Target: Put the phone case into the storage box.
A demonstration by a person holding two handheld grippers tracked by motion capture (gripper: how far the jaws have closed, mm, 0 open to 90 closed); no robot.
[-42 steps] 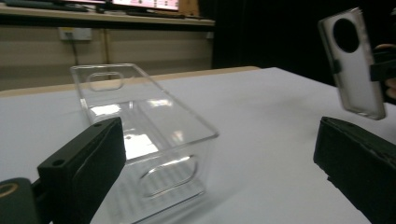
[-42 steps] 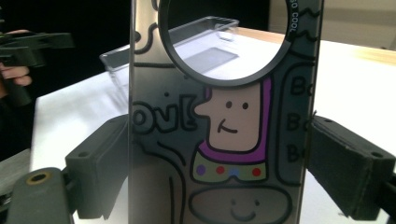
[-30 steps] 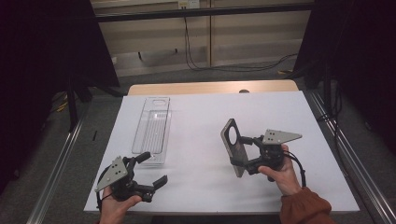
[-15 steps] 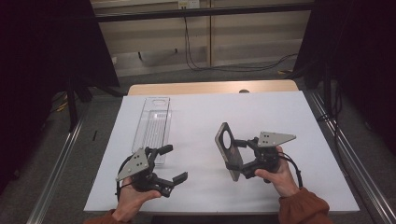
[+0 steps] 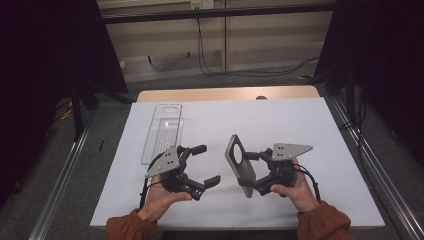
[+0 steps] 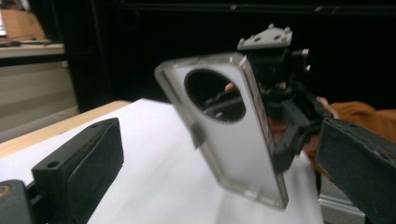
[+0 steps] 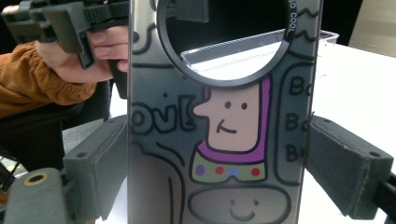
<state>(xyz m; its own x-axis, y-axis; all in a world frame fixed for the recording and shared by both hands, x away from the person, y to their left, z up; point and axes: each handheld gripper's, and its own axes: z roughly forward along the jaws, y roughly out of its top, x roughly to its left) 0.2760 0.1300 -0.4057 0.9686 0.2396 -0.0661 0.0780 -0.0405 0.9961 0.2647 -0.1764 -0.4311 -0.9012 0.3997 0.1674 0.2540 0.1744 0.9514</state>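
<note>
My right gripper [image 5: 250,175] jaws clamp phone case [image 5: 239,165] by side edges, upright (cartoon print facing me); left gripper [image 5: 206,166] jaws spread, empty, lined up to take it.

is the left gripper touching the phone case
Apart. The left gripper view shows the left gripper with open jaws either side of the phone case, table visible between them. The right gripper holds it.
</note>
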